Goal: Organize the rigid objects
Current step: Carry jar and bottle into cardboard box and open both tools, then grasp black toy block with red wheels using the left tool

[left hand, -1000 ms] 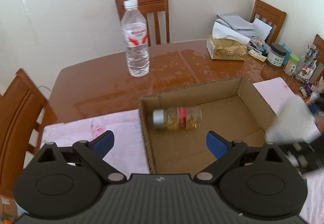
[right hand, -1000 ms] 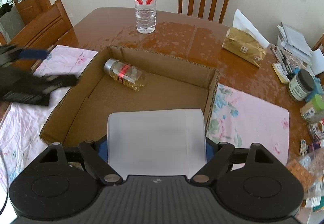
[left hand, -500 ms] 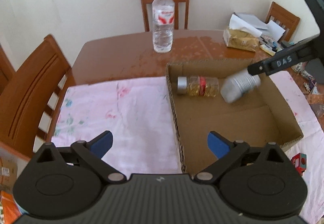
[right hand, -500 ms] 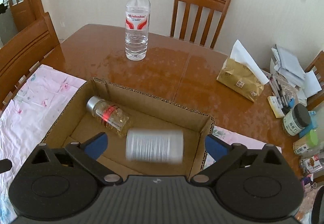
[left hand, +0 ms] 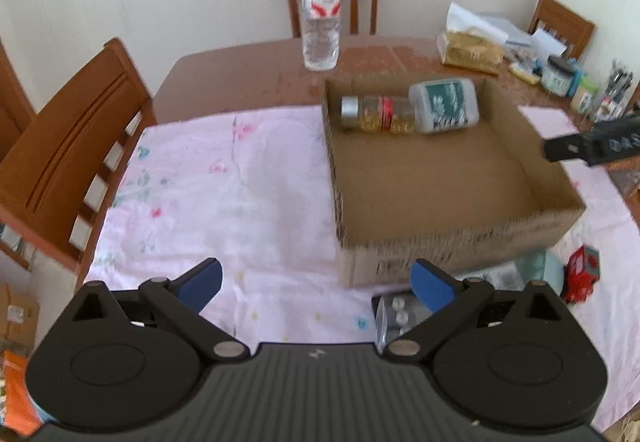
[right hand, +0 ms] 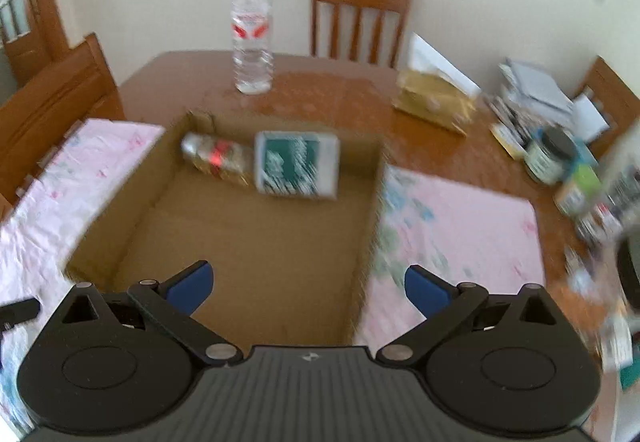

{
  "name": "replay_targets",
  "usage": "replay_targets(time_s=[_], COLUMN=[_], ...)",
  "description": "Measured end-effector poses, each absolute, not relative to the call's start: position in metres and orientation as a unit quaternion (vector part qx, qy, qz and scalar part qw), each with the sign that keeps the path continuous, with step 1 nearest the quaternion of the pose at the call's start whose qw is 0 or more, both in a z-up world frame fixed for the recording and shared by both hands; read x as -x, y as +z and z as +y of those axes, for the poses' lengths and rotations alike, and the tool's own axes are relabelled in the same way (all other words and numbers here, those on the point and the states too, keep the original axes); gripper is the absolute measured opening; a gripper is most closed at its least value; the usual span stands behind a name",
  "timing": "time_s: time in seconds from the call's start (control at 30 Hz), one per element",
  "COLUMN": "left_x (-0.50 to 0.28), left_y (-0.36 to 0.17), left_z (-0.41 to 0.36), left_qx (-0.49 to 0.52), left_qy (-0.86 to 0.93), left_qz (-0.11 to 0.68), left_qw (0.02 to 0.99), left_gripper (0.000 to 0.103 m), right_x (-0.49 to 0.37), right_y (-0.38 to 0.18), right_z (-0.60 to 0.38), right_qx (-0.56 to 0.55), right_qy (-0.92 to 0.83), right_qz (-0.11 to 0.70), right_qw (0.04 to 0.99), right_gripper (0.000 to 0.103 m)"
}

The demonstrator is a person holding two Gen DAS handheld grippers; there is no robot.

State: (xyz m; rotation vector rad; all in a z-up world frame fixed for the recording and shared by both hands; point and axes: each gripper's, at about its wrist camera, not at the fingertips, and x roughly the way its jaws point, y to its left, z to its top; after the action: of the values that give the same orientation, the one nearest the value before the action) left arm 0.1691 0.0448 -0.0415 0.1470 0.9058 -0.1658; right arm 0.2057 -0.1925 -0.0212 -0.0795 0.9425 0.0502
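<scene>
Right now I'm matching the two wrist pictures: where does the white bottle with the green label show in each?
Left wrist view: the white bottle with the green label lies at the far end of the cardboard box, upper right of centre.
Right wrist view: the same bottle lies at the box's far end, just above centre.
Shared landmark: the small gold-filled jar lying against its left side.

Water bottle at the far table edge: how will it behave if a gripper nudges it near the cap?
The water bottle is tall and narrow on a small base, so it probably tips. It looks nearly full, so fairly heavy. The glossy wooden table may let it slide.
</scene>
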Motion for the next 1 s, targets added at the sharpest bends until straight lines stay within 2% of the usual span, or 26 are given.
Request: replay_targets(time_s=[0.27, 0.53, 0.77, 1.0], left_x=[-0.141, -0.126, -0.115, -0.111], left_y=[-0.052, -0.058, -0.067, -0.071], left_z=[0.040, 0.031, 0.026, 0.021], left_qx=[-0.075, -0.086, -0.113, -0.115], left_qy=[-0.081, -0.106, -0.133, -0.164], left_qz=[0.441, 0.445, 0.448, 0.448], left_qw=[0.891, 0.885, 0.877, 0.871], left_gripper=[0.100, 0.100, 0.100, 0.100], right_x=[-0.158, -0.147, -0.133, -0.117], right_y=[-0.053, -0.086, -0.093, -0.093], right_z=[-0.221, -0.236, -0.256, -0.271], right_qx=[-0.001, -0.027, -0.068, -0.063], right_qy=[-0.043, -0.084, -0.119, -0.159], right_qz=[0.486, 0.516, 0.522, 0.526], right_qw=[0.873, 0.852, 0.842, 0.833], right_gripper=[0.103, 0.103, 0.103, 0.103])
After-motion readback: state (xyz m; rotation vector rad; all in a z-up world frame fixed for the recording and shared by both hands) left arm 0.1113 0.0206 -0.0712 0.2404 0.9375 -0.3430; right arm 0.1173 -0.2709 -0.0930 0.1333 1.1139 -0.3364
